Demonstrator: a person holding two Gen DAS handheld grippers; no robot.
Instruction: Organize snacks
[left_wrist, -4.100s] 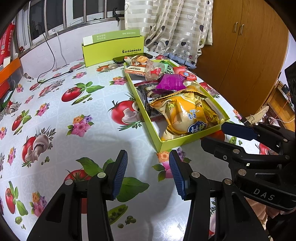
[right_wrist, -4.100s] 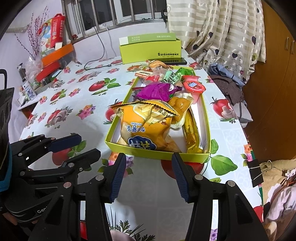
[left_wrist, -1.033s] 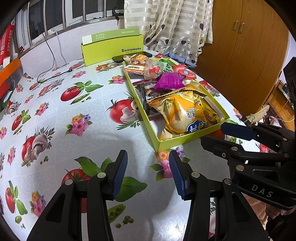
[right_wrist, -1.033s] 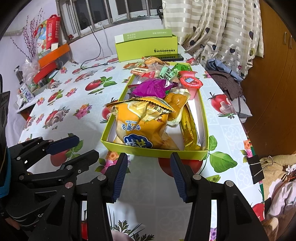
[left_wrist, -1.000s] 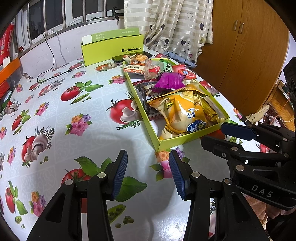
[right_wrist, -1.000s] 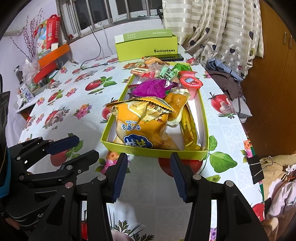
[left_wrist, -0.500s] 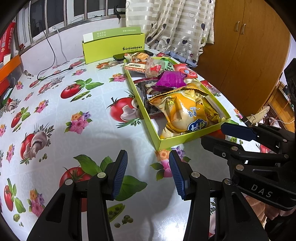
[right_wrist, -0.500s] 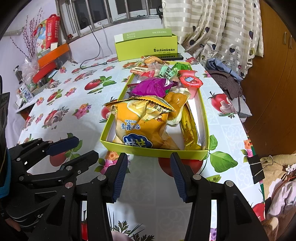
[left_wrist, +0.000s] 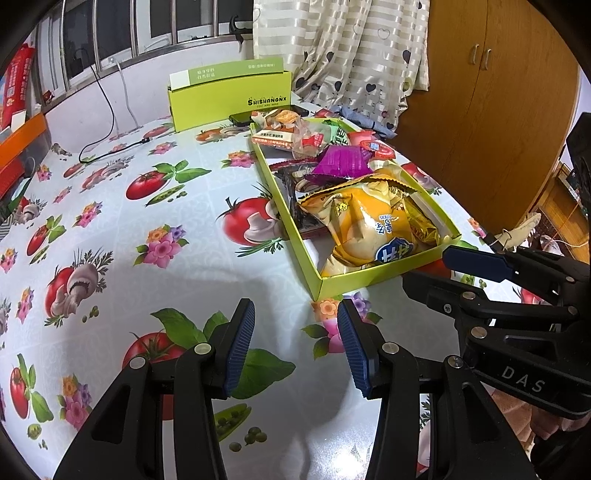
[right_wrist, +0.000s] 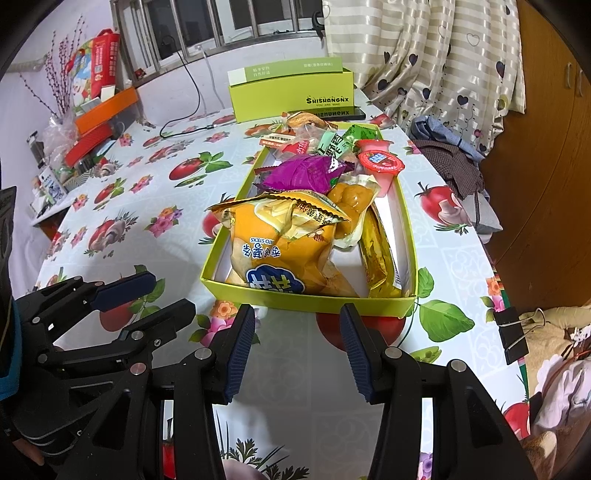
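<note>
A shallow lime-green box (right_wrist: 306, 300) sits on the table, filled with snacks: a big yellow chip bag (right_wrist: 280, 247), a purple packet (right_wrist: 303, 171), a red-lidded jelly cup (right_wrist: 380, 162), a gold packet (right_wrist: 378, 258) and small wrapped snacks at the far end. The box also shows in the left wrist view (left_wrist: 369, 277) with the yellow bag (left_wrist: 369, 225). My left gripper (left_wrist: 295, 343) is open and empty, just short of the box's near left corner. My right gripper (right_wrist: 297, 343) is open and empty, just short of the box's near wall.
A tall lime-green carton (right_wrist: 291, 94) stands at the far end with a dark phone (right_wrist: 351, 114) beside it. A black cable (left_wrist: 110, 147) lies at back left. Clutter and an orange tray (right_wrist: 103, 110) sit at the left edge. Clothes (right_wrist: 454, 166) hang over the right edge. A binder clip (right_wrist: 513, 328) grips the cloth.
Both grippers have edged slightly toward the box over the last second. Both stay open and empty. The snacks in the box have not moved.
</note>
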